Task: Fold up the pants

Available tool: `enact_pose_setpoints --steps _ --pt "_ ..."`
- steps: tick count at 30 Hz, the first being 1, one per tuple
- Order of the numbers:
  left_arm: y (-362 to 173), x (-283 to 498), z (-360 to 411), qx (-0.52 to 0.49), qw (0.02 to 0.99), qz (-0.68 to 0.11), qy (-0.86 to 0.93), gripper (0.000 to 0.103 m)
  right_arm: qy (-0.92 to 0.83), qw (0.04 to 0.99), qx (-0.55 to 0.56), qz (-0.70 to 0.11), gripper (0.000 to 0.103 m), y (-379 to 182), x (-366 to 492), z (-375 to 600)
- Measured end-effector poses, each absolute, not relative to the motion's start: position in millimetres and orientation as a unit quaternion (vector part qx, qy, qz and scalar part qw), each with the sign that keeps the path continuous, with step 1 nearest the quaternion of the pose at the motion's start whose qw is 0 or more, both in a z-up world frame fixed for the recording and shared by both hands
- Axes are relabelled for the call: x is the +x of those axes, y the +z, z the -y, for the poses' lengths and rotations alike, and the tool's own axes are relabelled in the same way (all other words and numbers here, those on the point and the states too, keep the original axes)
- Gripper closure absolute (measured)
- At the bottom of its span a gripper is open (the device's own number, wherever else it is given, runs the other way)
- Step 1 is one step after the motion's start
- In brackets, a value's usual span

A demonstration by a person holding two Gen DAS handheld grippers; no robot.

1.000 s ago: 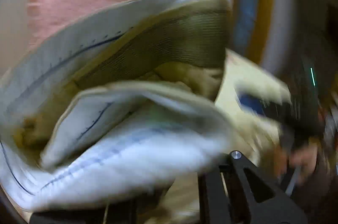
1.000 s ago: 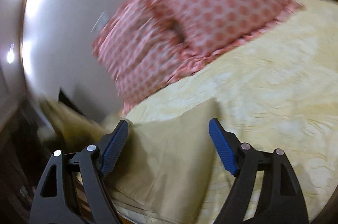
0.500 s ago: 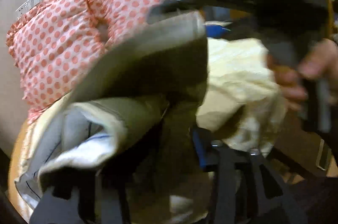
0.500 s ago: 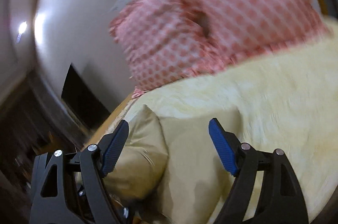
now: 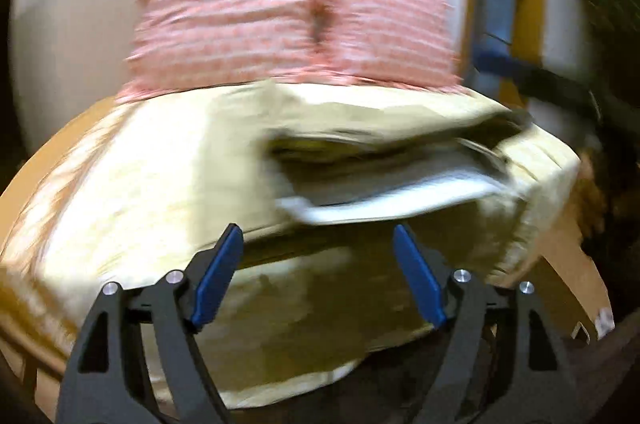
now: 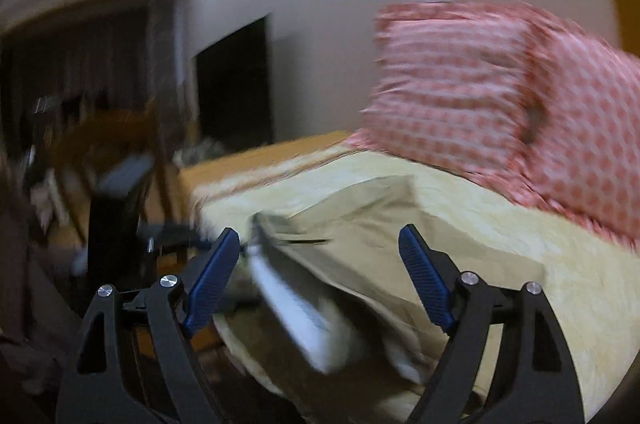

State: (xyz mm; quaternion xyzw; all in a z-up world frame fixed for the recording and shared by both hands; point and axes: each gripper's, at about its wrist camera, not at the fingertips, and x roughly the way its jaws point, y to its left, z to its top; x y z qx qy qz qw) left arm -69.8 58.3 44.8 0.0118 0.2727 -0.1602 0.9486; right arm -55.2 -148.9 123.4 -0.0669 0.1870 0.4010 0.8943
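The khaki pants (image 5: 360, 159) are seen lying in a loose heap on the yellow-covered bed (image 5: 132, 175), ahead of both grippers, with the pale inner lining (image 5: 392, 199) turned outward along the near edge. From the left gripper (image 5: 318, 274) the heap is found at twelve to one o'clock, its long axis running roughly from nine to three o'clock across the view; the fingers are spread wide and nothing is held between them. From the right gripper (image 6: 320, 284) the pants (image 6: 360, 224) lie at twelve o'clock, directly beyond the wide-spread, empty fingers, with the lined edge (image 6: 300, 312) slanting from eleven towards five o'clock. Which gripper is nearer cannot be judged through the blur. A pink dotted pillow (image 5: 288, 11) is propped at twelve o'clock behind the heap, apart from it. No obstruction is seen between fingers and cloth; the layered, rumpled edges may be hard to separate.
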Motion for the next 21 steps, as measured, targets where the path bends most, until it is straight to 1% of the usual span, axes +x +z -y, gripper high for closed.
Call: enact_pose_setpoints --steps 3,6,10,11,12,13,14,15,16,17,19,21 --pt "50 -72 -93 -0.023 0.957 -0.265 -0.116 0.026 0.394 0.883 -0.173 -0.188 0.019 105 -64 98" --pt "56 -74 -123 -0.050 0.963 -0.252 -0.077 0.023 0.388 0.874 -0.228 -0.185 0.019 89 -66 67" --pt "57 -75 -144 -0.075 0.964 -0.248 -0.056 0.022 0.341 0.872 -0.305 -0.175 0.021 66 -59 37" --pt "57 -75 -148 -0.081 0.964 -0.249 -0.054 0.022 0.315 0.873 -0.328 -0.176 0.032 59 -54 30" --pt "56 -77 -149 -0.083 0.963 -0.249 -0.053 0.022 0.295 0.874 -0.339 -0.183 0.055 56 -48 27" --pt "55 -78 -151 -0.084 0.963 -0.250 -0.052 0.022 0.292 0.874 -0.338 -0.192 0.063 55 -44 27" --pt "55 -78 -152 -0.083 0.963 -0.250 -0.052 0.022 0.301 0.876 -0.317 -0.205 0.074 58 -40 30" --pt "55 -78 -151 -0.082 0.963 -0.250 -0.052 0.022 0.303 0.880 -0.300 -0.210 0.082 63 -37 34" --pt "55 -78 -151 -0.082 0.963 -0.250 -0.052 0.022 0.301 0.882 -0.293 -0.211 0.085 66 -35 35" --pt "55 -78 -149 -0.083 0.963 -0.249 -0.052 0.022 0.297 0.888 -0.281 -0.212 0.091 73 -31 38" --pt "57 -73 -147 -0.079 0.964 -0.247 -0.055 0.022 0.297 0.897 -0.249 -0.214 0.093 89 -22 46" --pt "62 -70 -144 -0.074 0.965 -0.243 -0.061 0.021 0.311 0.905 -0.176 -0.229 0.093 114 -2 68"
